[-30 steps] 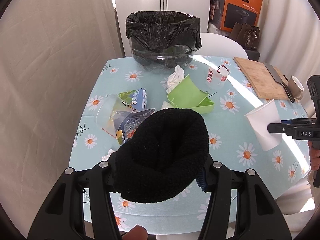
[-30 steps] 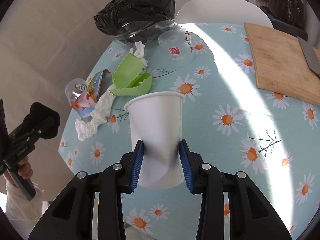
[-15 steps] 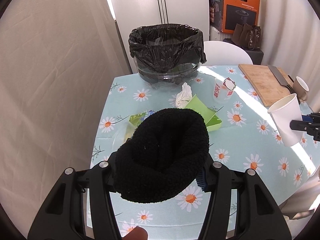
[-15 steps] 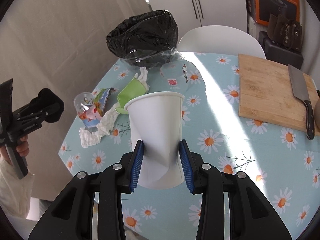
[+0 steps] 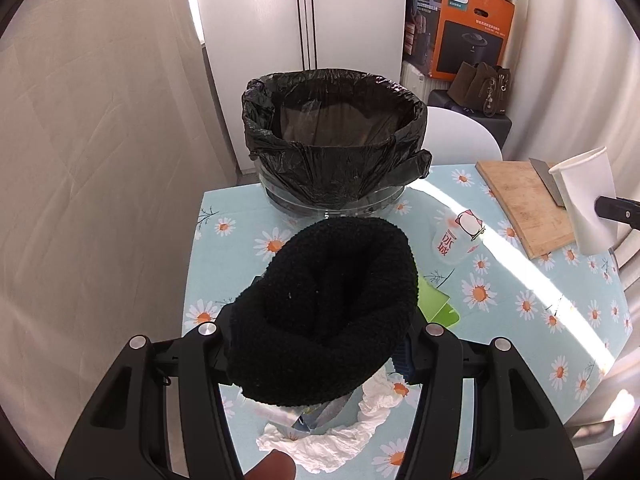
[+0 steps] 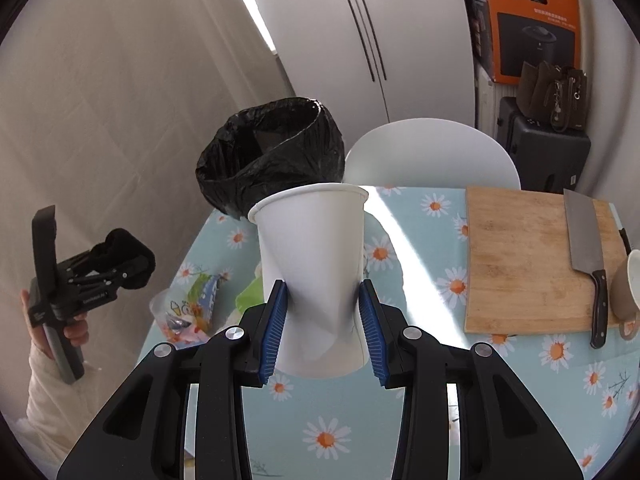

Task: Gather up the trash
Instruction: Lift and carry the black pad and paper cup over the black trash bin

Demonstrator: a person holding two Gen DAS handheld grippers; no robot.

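The daisy-print worktop [image 5: 520, 292] has dropped away as both grippers rose toward the bin [image 5: 334, 152]. Left gripper [image 5: 320, 344] stays clamped on a black cloth [image 5: 328, 312]; right gripper [image 6: 322, 320] still squeezes the dented cup [image 6: 312, 264], ready for dropping.

Fuzzy matt black cloth [image 5: 328, 312]; smooth white paper cup [image 6: 316, 264]; glossy crinkled bin liner [image 5: 336, 140].
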